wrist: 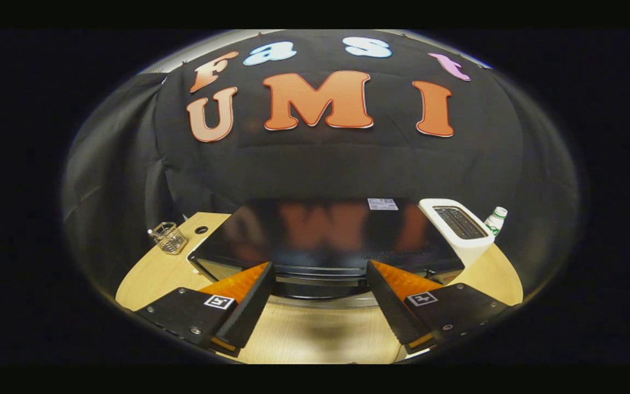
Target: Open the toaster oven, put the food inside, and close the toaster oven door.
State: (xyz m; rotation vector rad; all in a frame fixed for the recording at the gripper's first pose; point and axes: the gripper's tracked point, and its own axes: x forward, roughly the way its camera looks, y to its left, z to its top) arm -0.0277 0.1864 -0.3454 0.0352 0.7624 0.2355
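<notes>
The toaster oven [326, 235] sits square on the wooden table [315, 334], just ahead of the gripper [320, 269] and a little below it, so that what I see most of is its glossy black top, which throws back a blurred reflection of the wall behind. A pale sticker [383, 204] lies on the far part of that top, too small to make out. The front of the oven is mostly hidden: a thin strip of it shows between the fingers — a dark band with a lighter bar under it, perhaps the door's upper edge or handle, though I cannot tell which. Whether the door is open or closed is hard to judge from here. I can make out no food.

The gripper's fingers are spread wide, one on each side of that strip, with nothing between them but bare tabletop and the oven's front edge. Their tips reach about to the oven's near edge; whether they touch it I cannot say.

To the right of the oven, just beside it, stands a white slot toaster [460, 230], and beyond that a small bottle [496, 220] with a white cap, partly hidden by the toaster. Off to the left, near the table's far edge, is a little wire basket [168, 237], with a round dark hole [201, 230] in the tabletop beside it.
</notes>
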